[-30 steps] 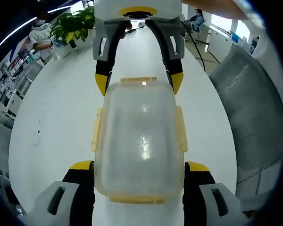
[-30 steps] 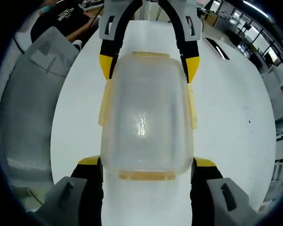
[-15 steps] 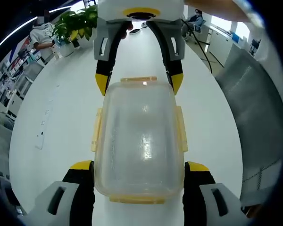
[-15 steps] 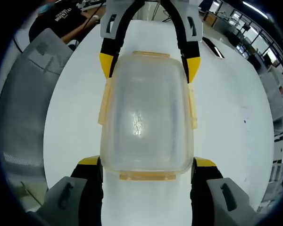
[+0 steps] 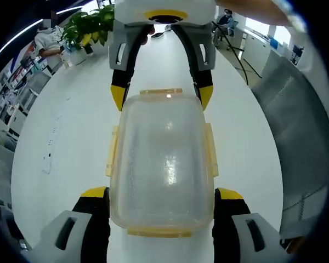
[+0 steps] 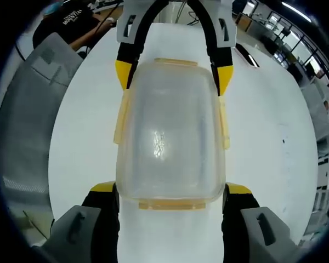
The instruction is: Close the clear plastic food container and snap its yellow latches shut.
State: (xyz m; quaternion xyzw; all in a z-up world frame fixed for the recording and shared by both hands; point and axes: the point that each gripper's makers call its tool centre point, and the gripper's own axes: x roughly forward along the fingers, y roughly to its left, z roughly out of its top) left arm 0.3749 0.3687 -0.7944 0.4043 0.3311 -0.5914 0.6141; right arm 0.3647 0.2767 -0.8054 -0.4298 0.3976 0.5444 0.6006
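Observation:
The clear plastic container (image 5: 162, 159) lies lid-up on the white table (image 5: 71, 137), lengthwise between both grippers. Yellow latches show on all four sides; the side latch (image 5: 112, 151) sticks out from the wall. My left gripper (image 5: 163, 193) has its yellow-tipped jaws pressed to the near end's two sides. My right gripper (image 5: 162, 94) clasps the far end the same way. From the right gripper view the container (image 6: 167, 137) sits between my right gripper (image 6: 171, 189) below and my left gripper (image 6: 172, 74) above.
A grey mesh chair (image 5: 301, 137) stands by the table's edge, also seen as the chair (image 6: 27, 120) at the left. A potted plant (image 5: 88, 27) and people sit at the table's far end. A person in a black shirt (image 6: 71, 24) is behind the chair.
The room behind has shifted a little in both views, so the cameras moved slightly. Both grippers hold the container as before.

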